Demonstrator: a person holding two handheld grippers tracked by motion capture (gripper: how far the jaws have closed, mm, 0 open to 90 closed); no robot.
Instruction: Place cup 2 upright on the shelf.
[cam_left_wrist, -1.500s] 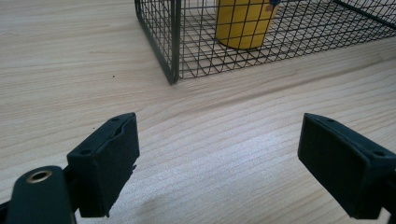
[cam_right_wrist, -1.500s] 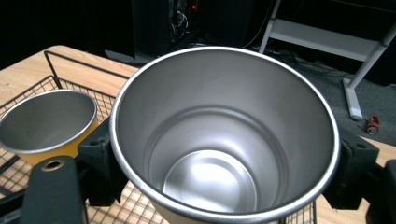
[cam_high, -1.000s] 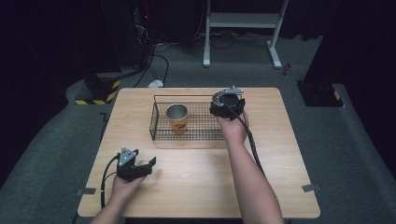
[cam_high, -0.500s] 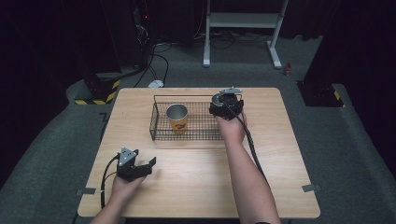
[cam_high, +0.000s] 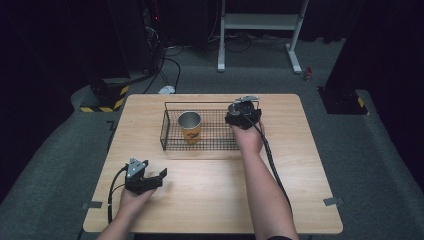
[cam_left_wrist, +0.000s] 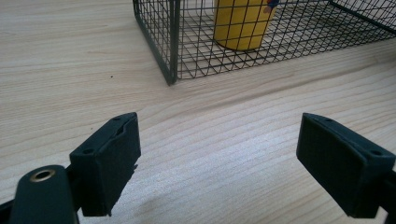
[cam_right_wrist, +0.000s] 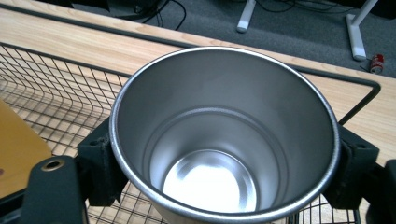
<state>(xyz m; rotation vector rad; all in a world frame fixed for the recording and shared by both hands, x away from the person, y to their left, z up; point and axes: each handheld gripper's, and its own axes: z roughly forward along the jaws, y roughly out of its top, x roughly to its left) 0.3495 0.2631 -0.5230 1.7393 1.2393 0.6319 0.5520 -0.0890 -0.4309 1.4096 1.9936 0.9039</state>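
Note:
A black wire basket (cam_high: 165, 131) stands at the back middle of the wooden table (cam_high: 215, 200). Inside its left half a yellow cup (cam_high: 190, 127) with a steel inside stands upright. My right gripper (cam_high: 243, 115) hangs over the basket's right end, shut on a second cup. In the right gripper view this steel cup (cam_right_wrist: 224, 140) is upright and empty, with a pad pressed on each side and the basket mesh (cam_right_wrist: 56, 93) below. My left gripper (cam_high: 150, 179) rests low at the table's front left, open and empty. In its own view the left gripper (cam_left_wrist: 219, 149) faces the basket corner (cam_left_wrist: 170, 56) and the yellow cup (cam_left_wrist: 240, 25).
Bare wood lies between the left gripper and the basket. The right gripper's cable (cam_high: 272, 165) trails along the forearm. Beyond the table are grey carpet, a white stand's legs (cam_high: 257, 30) and floor cables (cam_high: 165, 65).

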